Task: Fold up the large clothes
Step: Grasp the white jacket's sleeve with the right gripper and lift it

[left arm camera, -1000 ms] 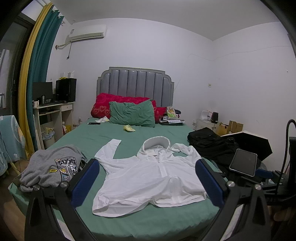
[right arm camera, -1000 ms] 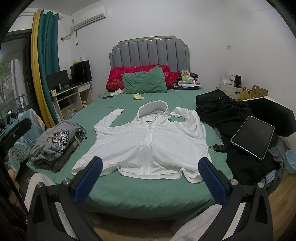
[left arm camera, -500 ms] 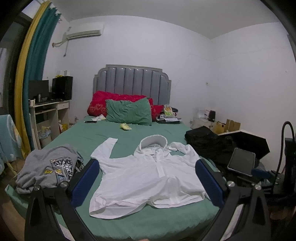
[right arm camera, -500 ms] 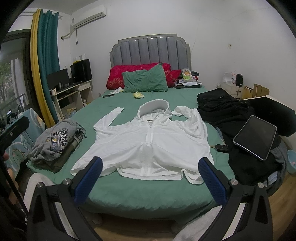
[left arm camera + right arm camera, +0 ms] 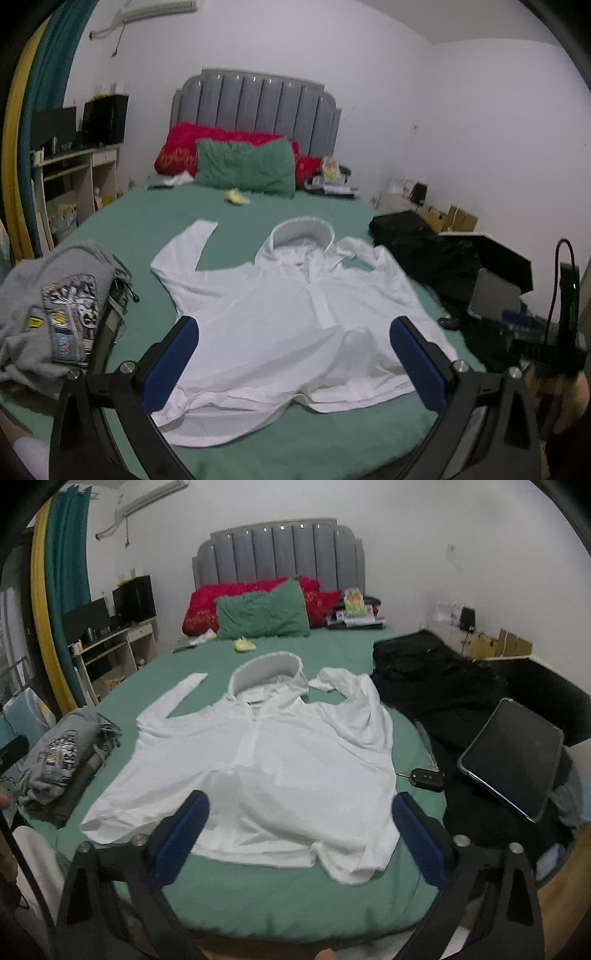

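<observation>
Everything here is placed against the white hooded jacket (image 5: 295, 325), which lay spread face-up on the green bed (image 5: 332, 443), hood toward the headboard and hem toward the foot. Left of it, near the bed's edge and well apart from its outstretched sleeve, sat a folded grey sweatshirt (image 5: 55, 314) — it looked like a garment already dealt with.

Over the past second both cameras had closed in on the jacket, which filled far more of each view than before. The left gripper (image 5: 293, 363) hung above the hem with its blue pads spread wide and nothing between them but the cloth lying below. The right gripper (image 5: 301, 834) hovered over the hem's right half; its jaws had just been narrowing a little, yet they remained well apart, with no fabric caught between them.

Right of the jacket, just beside its folded-in sleeve, lay a black car key (image 5: 426, 777), then a heap of black clothes with a tablet (image 5: 513, 764) propped on it.

The approach suggested that folding had not begun — the jacket lay flat and untouched, and the first grab, probably at the hem or the sleeves, was still to come.
</observation>
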Action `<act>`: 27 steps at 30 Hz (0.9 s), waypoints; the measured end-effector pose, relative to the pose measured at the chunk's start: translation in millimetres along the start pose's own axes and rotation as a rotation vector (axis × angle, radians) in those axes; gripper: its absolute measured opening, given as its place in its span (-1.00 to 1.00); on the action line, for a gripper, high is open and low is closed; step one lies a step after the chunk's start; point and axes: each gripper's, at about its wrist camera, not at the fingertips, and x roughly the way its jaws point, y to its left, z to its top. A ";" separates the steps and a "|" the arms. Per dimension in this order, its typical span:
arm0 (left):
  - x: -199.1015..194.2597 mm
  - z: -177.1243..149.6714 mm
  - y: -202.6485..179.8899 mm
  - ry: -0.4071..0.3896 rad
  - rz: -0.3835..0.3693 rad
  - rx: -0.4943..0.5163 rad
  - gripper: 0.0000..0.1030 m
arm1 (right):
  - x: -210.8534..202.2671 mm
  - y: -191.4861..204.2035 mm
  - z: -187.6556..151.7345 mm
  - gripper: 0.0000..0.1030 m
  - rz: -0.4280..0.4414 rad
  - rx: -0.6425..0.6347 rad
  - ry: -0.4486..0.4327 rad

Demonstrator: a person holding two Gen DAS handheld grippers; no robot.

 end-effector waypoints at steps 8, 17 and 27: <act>95.6 4.2 31.6 0.110 0.016 -0.043 1.00 | 132.0 -82.3 47.8 0.01 -0.044 0.008 0.088; 218.5 39.1 75.7 0.163 0.057 -0.007 1.00 | 272.2 -155.5 113.2 -0.43 -0.115 -0.047 0.143; 297.2 35.1 129.3 0.202 0.100 -0.040 1.00 | 414.0 -196.0 156.1 -0.41 0.014 -0.001 0.265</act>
